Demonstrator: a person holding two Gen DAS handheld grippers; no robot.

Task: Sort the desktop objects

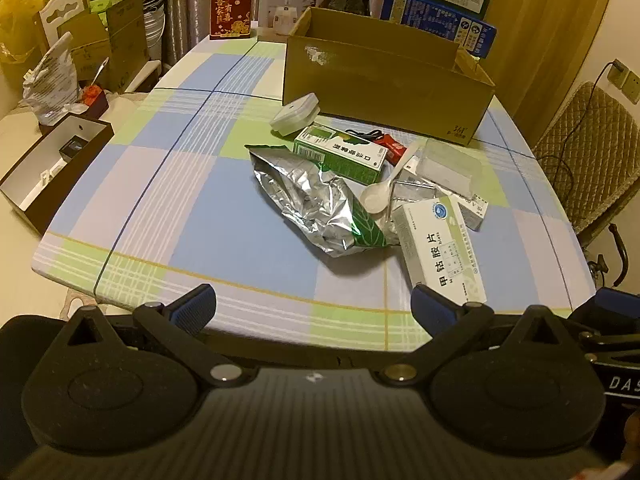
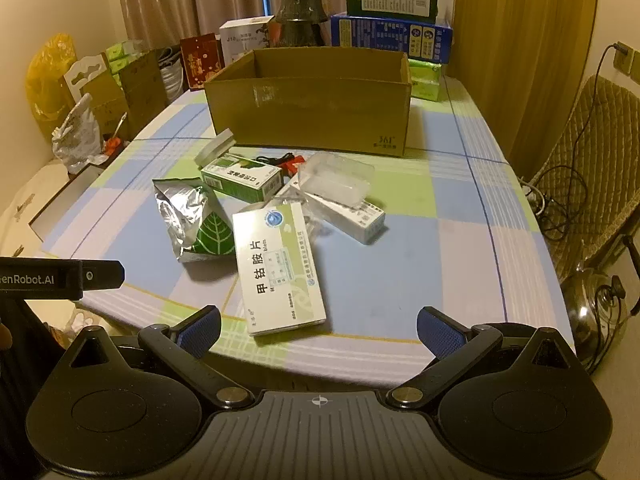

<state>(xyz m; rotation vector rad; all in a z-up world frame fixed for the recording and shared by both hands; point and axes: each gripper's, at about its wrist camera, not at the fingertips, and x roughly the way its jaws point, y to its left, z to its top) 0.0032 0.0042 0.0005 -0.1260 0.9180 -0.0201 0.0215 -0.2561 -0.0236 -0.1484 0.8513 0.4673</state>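
A pile of objects lies mid-table in front of an open cardboard box (image 1: 384, 80) (image 2: 312, 116): a white medicine box (image 1: 440, 252) (image 2: 280, 268), a silver foil bag (image 1: 316, 204) (image 2: 188, 216), a green box (image 1: 340, 154) (image 2: 244, 178), a white spoon (image 1: 384, 188), a clear plastic case (image 1: 448, 166) (image 2: 336, 178), a white lidded container (image 1: 294, 114) (image 2: 214, 148) and a red item (image 1: 390, 148). My left gripper (image 1: 314, 308) and right gripper (image 2: 318, 330) are open and empty at the near table edge.
A checked tablecloth (image 1: 180, 184) covers the table. Boxes (image 2: 392, 36) and a red packet (image 1: 232, 8) stand behind the cardboard box. An open brown box (image 1: 48, 172) and cartons sit left. A padded chair (image 2: 592, 168) with cables stands right.
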